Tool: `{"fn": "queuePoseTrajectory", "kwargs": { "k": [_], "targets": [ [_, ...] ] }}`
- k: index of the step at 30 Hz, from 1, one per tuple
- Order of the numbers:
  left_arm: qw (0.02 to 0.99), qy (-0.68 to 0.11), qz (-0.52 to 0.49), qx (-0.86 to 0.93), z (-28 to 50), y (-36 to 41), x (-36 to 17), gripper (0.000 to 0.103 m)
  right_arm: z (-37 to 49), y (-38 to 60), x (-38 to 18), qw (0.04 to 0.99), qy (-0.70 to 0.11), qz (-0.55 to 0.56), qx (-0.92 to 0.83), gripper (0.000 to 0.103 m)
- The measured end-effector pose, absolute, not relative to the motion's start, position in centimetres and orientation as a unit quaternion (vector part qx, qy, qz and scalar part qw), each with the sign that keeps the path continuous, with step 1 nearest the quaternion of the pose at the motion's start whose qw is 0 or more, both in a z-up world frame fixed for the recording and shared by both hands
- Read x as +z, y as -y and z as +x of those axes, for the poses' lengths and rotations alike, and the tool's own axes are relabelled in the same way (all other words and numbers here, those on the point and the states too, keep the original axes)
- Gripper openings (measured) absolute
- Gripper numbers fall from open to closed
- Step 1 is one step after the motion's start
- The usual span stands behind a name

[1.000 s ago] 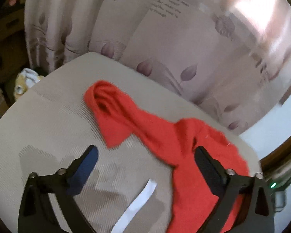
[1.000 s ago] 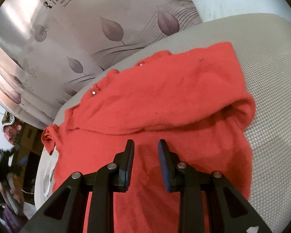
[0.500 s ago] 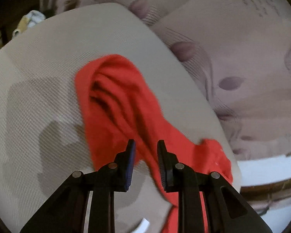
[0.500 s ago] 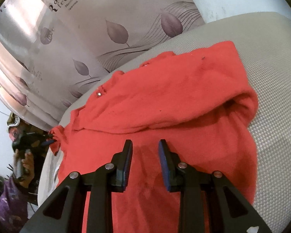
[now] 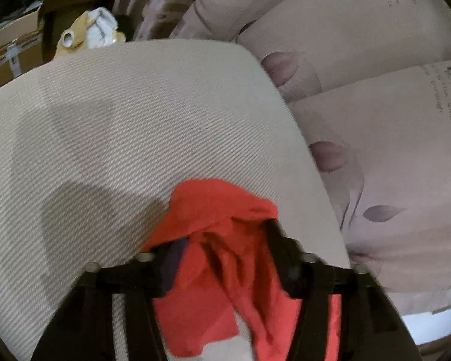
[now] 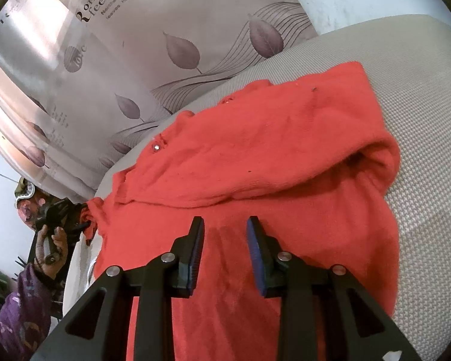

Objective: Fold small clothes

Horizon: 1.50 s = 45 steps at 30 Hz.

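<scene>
1. The red garment (image 6: 255, 180) lies spread on the beige cushion (image 6: 421, 120), in front of a curtain (image 6: 135, 60) with a leaf print.
2. Its long axis goes from the far right corner toward the near left, and one sleeve (image 5: 219, 207) points left.
3. The left gripper (image 5: 222, 240) is closed on this sleeve; bunched red cloth fills its jaws.
4. The right gripper (image 6: 225, 228) is above the body of the garment with a narrow gap, and nothing is between its pads.
</scene>
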<state>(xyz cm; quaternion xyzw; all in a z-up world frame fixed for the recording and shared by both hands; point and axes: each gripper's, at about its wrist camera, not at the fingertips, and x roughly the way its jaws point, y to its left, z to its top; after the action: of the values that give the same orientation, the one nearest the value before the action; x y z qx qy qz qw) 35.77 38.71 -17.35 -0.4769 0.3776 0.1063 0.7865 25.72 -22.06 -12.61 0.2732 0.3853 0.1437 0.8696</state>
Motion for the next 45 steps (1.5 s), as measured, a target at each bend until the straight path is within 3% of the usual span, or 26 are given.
{"fn": "queuePoseTrajectory", "kwargs": {
  "k": [1, 5, 9, 15, 21, 23, 24, 25, 27, 28, 31, 37, 43, 45],
  "targets": [
    [0.784, -0.371, -0.487, 0.099, 35.8, -38.9, -17.6, 0.011, 25.7, 22.1, -12.6, 0.869, -0.385, 0.276, 0.144, 0.029],
    [0.801, -0.355, -0.472, 0.101, 35.9, -38.7, -16.9, 0.010, 25.7, 22.3, -12.7, 0.867, -0.384, 0.281, 0.146, 0.029],
    [0.849, -0.308, -0.426, 0.057, 34.7, -35.8, -11.2, 0.010, 25.8, 22.5, -12.8, 0.865, -0.384, 0.287, 0.149, 0.029],
    [0.920, -0.269, -0.279, -0.064, 32.4, -22.1, -0.3, 0.010, 25.5, 22.8, -12.8, 0.865, -0.377, 0.296, 0.149, 0.029],
    [0.920, -0.311, -0.168, -0.171, 32.2, -6.1, 0.6, 0.011, 25.1, 23.5, -12.8, 0.863, -0.368, 0.313, 0.148, 0.031],
    [0.914, -0.329, -0.121, -0.207, 32.1, -1.0, -1.4, 0.020, 25.2, 23.8, -12.9, 0.861, -0.367, 0.320, 0.148, 0.030],
    [0.909, -0.339, -0.096, -0.224, 31.9, 1.3, -2.6, 0.034, 25.1, 23.9, -12.9, 0.860, -0.366, 0.323, 0.147, 0.029],
    [0.902, -0.351, -0.069, -0.240, 31.4, 3.1, -3.6, 0.056, 25.1, 24.2, -13.0, 0.858, -0.365, 0.330, 0.149, 0.029],
    [0.902, -0.351, -0.014, -0.253, 30.4, 5.9, -5.1, 0.074, 25.0, 24.7, -13.2, 0.853, -0.362, 0.344, 0.152, 0.029],
    [0.907, -0.337, 0.002, -0.253, 29.7, 6.8, -5.2, 0.078, 24.9, 24.8, -13.3, 0.851, -0.360, 0.350, 0.154, 0.029],
    [0.919, -0.300, 0.025, -0.255, 27.3, 6.7, -4.9, 0.088, 24.9, 24.9, -13.3, 0.850, -0.358, 0.354, 0.157, 0.029],
    [0.938, -0.287, -0.089, -0.174, 26.1, -3.0, -7.4, 0.096, 24.2, 25.3, -12.1, 0.859, -0.345, 0.349, 0.144, 0.031],
    [0.907, -0.355, -0.216, -0.071, 26.7, -13.1, -16.3, 0.096, 25.4, 20.6, -5.0, 0.917, -0.334, 0.153, 0.157, 0.031],
    [0.896, -0.346, -0.270, -0.066, 26.5, -14.6, -18.3, 0.096, 27.0, 18.4, -3.5, 0.923, -0.337, 0.086, 0.162, 0.031]
  ]
}}
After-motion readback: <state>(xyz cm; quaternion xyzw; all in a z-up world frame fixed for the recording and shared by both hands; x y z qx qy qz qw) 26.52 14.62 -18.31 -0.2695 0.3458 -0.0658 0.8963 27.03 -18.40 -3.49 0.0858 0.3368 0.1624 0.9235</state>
